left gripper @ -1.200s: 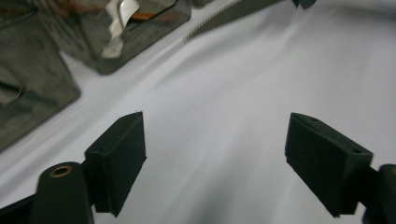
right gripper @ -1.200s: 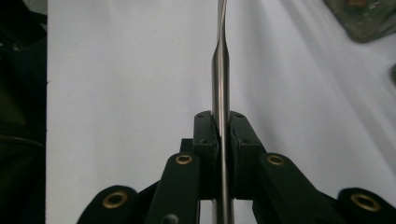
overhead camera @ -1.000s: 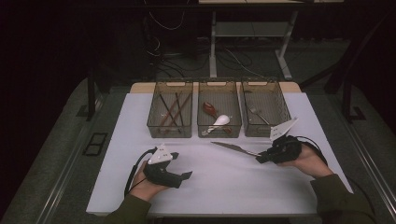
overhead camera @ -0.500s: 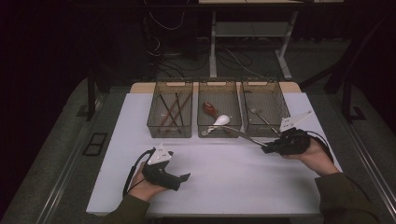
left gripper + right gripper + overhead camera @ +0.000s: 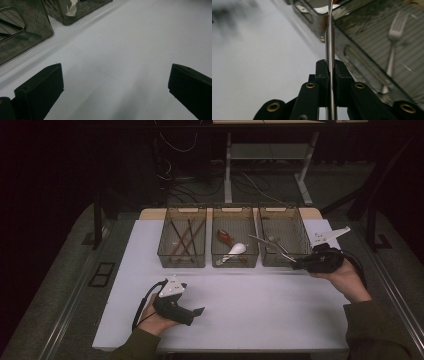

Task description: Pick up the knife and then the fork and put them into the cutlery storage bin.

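My right gripper [image 5: 297,264] [image 5: 331,66] is shut on the thin handle of a metal utensil [image 5: 280,254] [image 5: 329,37]. The utensil points left and away, and its far end reaches over the front left corner of the right bin [image 5: 285,210]. A fork [image 5: 394,37] lies in that bin. My left gripper [image 5: 199,312] [image 5: 115,82] rests low over the white table [image 5: 260,305]. Its jaws have just been opening; they now stand wide open with nothing between them.
Three clear bins stand in a row at the back of the table. The left bin [image 5: 182,261] holds brown chopsticks [image 5: 182,237]. In the middle bin [image 5: 235,262] lie a white spoon [image 5: 237,249] and a brown spoon [image 5: 225,237]. Dark floor surrounds the table.
The right hand has carried the utensil up, to the right and away, from the table in front of the bins to the right bin's front wall. The left hand has stayed put.
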`<state>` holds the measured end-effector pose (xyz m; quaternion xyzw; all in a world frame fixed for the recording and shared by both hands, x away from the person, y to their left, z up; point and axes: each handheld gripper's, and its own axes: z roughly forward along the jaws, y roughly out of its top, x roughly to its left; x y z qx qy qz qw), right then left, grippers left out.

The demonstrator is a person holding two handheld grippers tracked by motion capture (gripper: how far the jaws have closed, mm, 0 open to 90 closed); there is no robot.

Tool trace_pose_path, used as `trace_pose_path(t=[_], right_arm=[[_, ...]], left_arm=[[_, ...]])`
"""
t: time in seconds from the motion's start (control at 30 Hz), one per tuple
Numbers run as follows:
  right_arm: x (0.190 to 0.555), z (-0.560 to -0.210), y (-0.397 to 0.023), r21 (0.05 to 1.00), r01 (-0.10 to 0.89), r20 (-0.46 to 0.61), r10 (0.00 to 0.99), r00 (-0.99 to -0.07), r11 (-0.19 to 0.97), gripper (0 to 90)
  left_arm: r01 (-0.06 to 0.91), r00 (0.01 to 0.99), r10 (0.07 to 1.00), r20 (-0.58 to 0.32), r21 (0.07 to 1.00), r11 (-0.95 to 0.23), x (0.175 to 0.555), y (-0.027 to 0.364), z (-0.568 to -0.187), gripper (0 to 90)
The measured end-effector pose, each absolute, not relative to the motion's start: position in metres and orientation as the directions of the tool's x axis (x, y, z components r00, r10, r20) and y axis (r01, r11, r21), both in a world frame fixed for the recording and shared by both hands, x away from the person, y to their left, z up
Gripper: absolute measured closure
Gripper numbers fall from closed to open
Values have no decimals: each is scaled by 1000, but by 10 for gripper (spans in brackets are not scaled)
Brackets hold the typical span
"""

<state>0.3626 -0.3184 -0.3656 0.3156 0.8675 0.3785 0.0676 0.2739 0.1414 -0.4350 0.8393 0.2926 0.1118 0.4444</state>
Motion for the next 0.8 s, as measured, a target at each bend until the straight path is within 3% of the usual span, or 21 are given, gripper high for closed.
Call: trace_pose_path(t=[0.8], right_arm=[[413,-358,-329,660,642,93,805,-586,391,831]], left_arm=[[397,802,590,-94,822,-408,275,143,-435,0]])
